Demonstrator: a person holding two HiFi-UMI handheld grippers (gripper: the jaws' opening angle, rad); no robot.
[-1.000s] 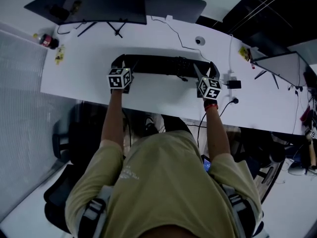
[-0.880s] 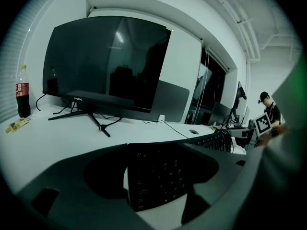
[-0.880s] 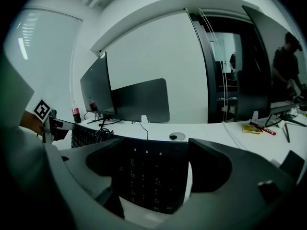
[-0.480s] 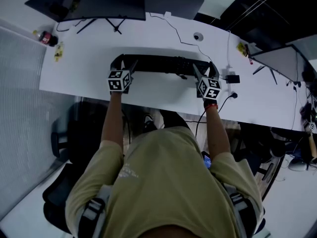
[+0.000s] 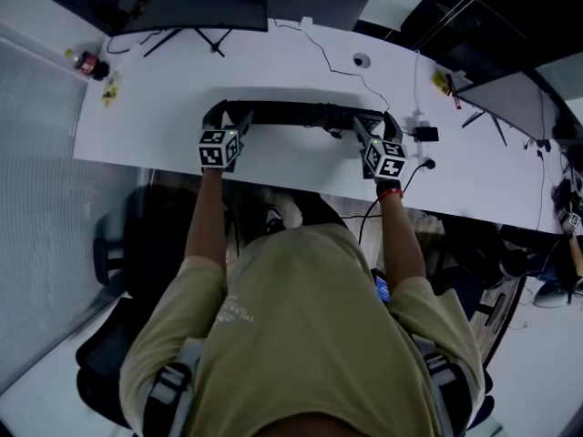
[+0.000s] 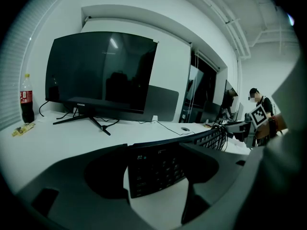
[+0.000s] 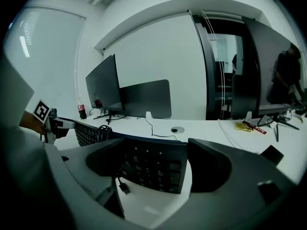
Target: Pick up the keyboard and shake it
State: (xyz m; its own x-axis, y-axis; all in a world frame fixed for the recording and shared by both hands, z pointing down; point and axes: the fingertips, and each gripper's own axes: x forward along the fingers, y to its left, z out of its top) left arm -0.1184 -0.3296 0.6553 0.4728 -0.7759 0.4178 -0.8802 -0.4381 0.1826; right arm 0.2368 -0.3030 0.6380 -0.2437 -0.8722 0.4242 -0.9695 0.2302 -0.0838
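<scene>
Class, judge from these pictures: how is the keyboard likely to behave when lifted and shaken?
The keyboard runs straight between the left claw and right claw, so it is probably stiff. Its loose cable hangs free and will likely swing. Gripped only at its ends, it might slip.

Dim, bluish-grey light throughout; strong fisheye bending and dark vignetted corners.

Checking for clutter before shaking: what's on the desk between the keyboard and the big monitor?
Mostly bare white desk; only a thin cable crosses it between keyboard and monitor, clearest in the head view.
</scene>
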